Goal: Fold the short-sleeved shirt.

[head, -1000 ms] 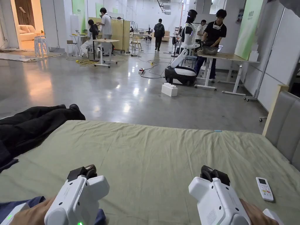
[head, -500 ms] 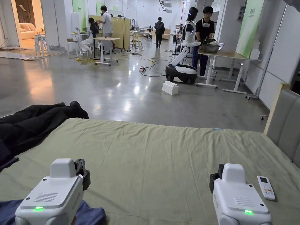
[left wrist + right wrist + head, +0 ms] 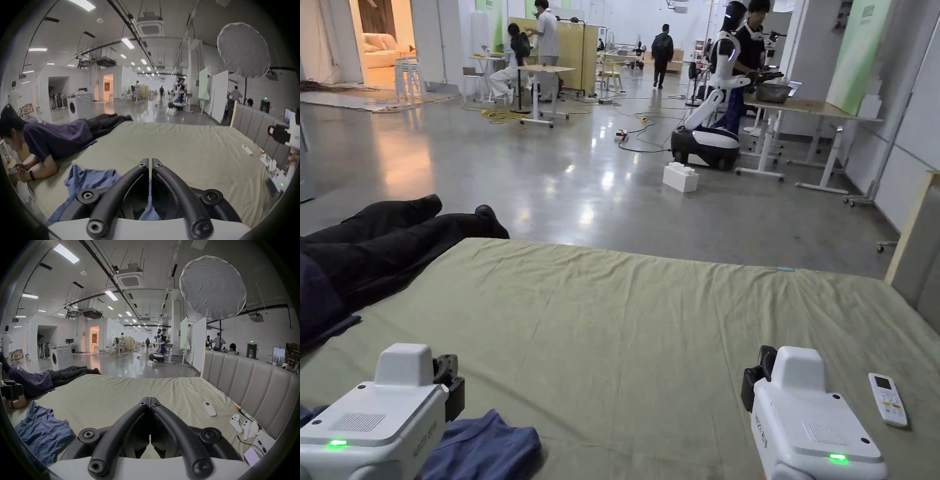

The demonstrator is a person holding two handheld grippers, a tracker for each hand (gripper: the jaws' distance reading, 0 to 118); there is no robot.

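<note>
Currently nothing folded. Blue shirt (image 3: 484,447) lies crumpled in the lower left of the head view, on the green bed sheet (image 3: 650,325); in the right gripper view it sits in the lower left too, bunched, with sleeves and hem hard to make out.

Left gripper (image 3: 150,162): jaws drawn together with a thin slit between the tips, nothing in them. It hovers at the shirt's right edge, cloth showing beneath its body at the bottom of its own view. Right gripper (image 3: 149,400): jaws together, tips meeting, empty, over bare sheet well apart from the shirt.

Nearby: a person (image 3: 53,139) lies face down along the left side of the bed, forearm just beside the shirt. A white remote (image 3: 888,400) lies at the lower right of the head view; two white controllers (image 3: 240,425) and cables sit by the grey headboard (image 3: 253,386).

Risks, as judged:
- Both pairs of jaws must part before any grasp; pushing down closed would only shove the cloth.
- A pinch could take sheet along with shirt, since both are soft and wrinkled.
- Spreading the shirt leftward could brush the person's arm.
- Sweeping rightward could knock the remote.
</note>
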